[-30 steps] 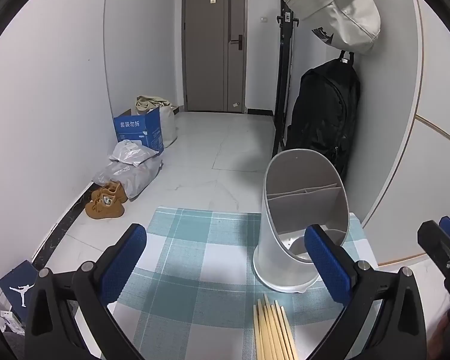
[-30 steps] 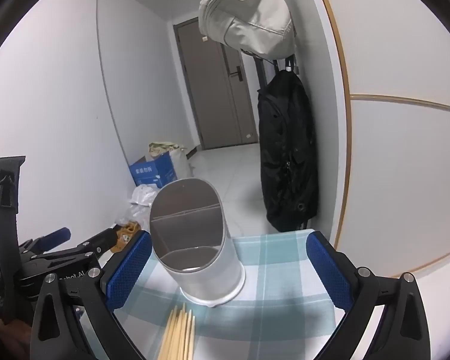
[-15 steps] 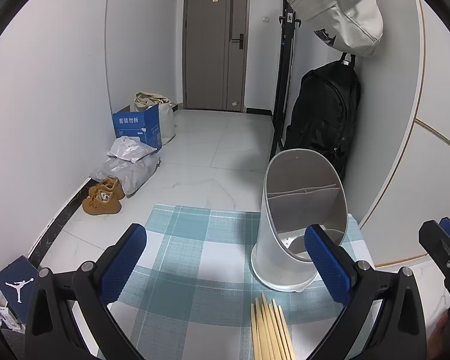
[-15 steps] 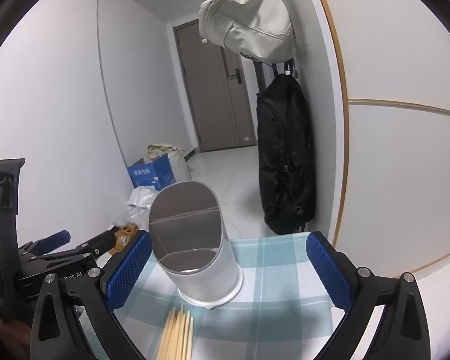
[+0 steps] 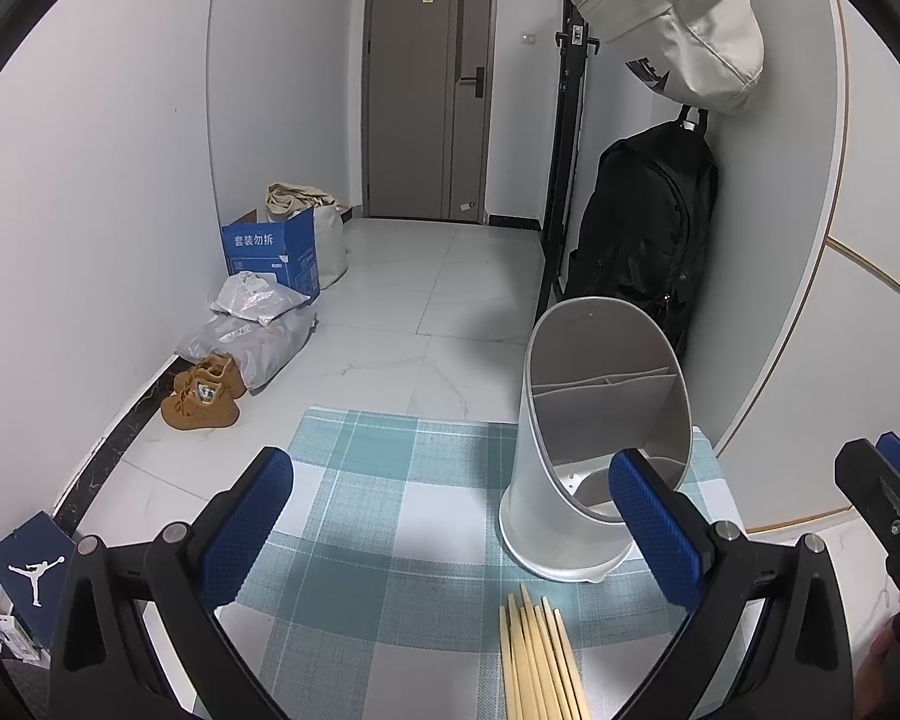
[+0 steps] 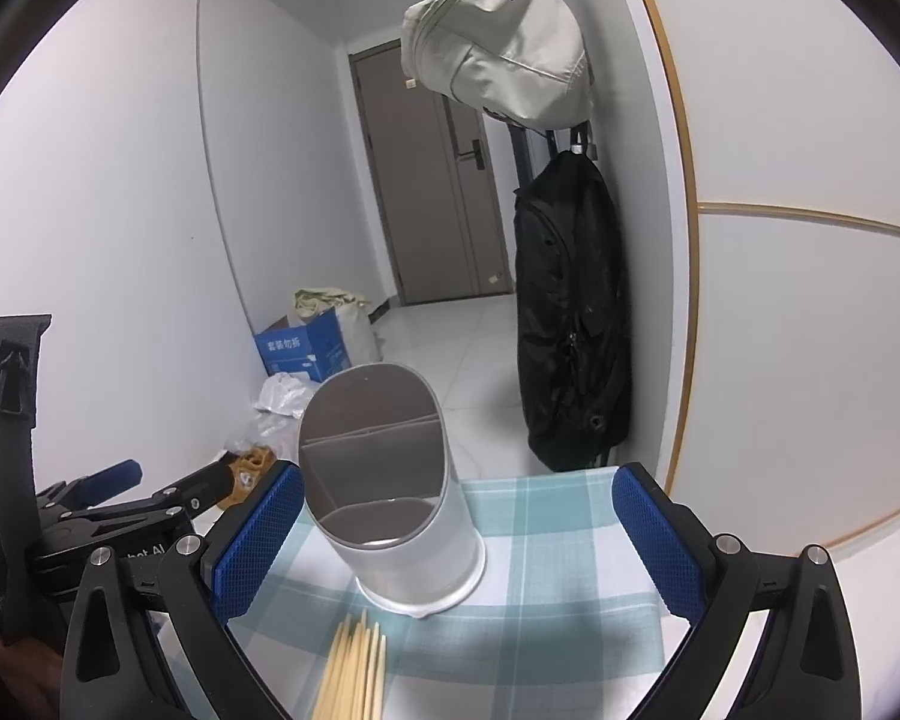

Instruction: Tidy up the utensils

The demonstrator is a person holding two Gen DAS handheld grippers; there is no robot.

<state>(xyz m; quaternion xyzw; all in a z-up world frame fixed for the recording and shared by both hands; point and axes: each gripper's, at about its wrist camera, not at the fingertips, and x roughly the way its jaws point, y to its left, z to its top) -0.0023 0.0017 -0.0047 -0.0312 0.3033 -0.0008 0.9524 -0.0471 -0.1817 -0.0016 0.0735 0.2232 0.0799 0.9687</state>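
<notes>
Our left gripper (image 5: 450,516) has its blue fingers (image 5: 246,516) spread wide apart, and they hold nothing. Our right gripper (image 6: 456,540) has its blue fingers (image 6: 654,540) spread wide too, and they are empty as well. Both hang just above the counter (image 5: 150,492).

Between the left fingers, low down, we see a bunch of wooden chopsticks (image 5: 537,654). They lie flat and side by side on a blue and white checked cloth (image 5: 390,480) that covers the counter. In the right view the same chopsticks (image 6: 354,666) lie near the bottom, closer to the left finger.

Just past the tips of the chopsticks stands a white holder (image 5: 600,438). It is upright on the cloth, with a slanted open top and a wall inside that splits it into parts. Nothing is inside it. In the right view the holder (image 6: 390,480) stands right beside the left finger pad.

Farther out we see a black backpack (image 5: 642,240) hanging by the wall, and a pale bag (image 5: 672,18) above it. On the floor by the far wall are a blue box (image 5: 273,252) and brown shoes (image 5: 201,396). A gray door (image 5: 429,78) is at the end of the hall.
</notes>
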